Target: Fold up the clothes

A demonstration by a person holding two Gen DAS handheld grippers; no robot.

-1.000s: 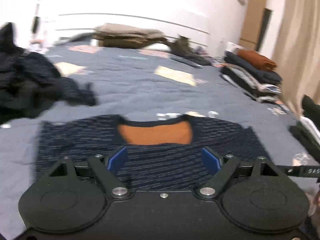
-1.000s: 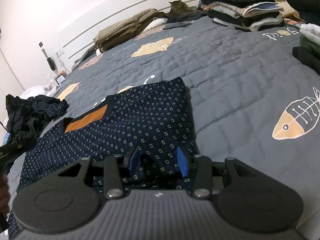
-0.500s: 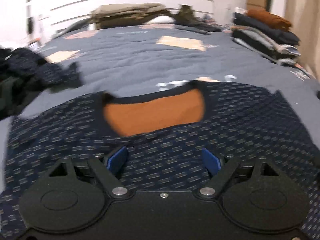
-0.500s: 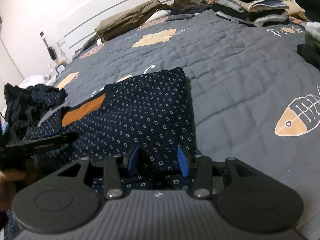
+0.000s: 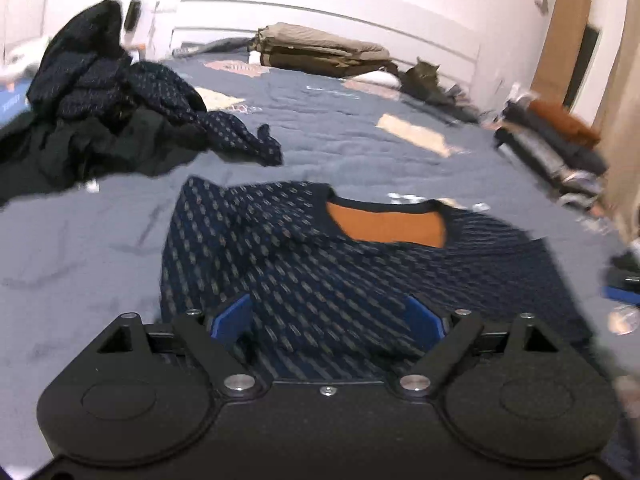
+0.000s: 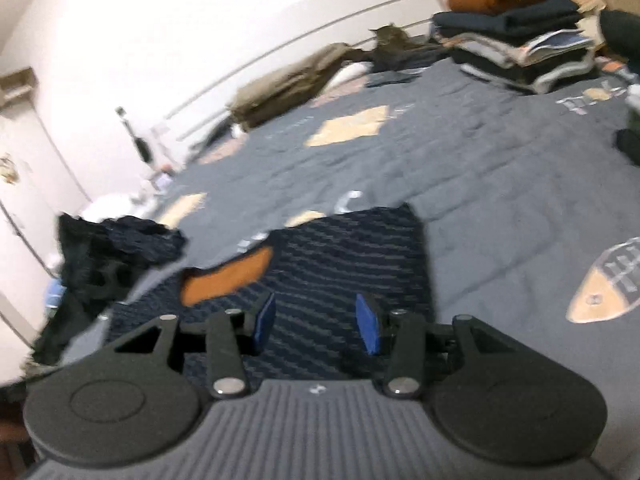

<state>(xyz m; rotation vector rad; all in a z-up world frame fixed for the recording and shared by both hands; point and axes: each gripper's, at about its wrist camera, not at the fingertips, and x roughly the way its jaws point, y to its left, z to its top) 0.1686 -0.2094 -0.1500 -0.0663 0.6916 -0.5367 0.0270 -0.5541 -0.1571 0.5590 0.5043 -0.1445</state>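
Navy patterned sweater (image 5: 360,272) lying flat on the grey quilted bed (image 5: 328,144), orange lining at the neck, left sleeve folded across the chest. Left tongs (image 5: 327,318) spread wide and opening over the hem, clamped on nothing. Right tongs (image 6: 316,323) partway apart, also opening, nothing pinched.

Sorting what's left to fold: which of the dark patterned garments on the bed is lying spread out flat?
The navy patterned sweater with the orange neck lining, just ahead of the grippers. The other dark patterned garment lies crumpled in a heap.
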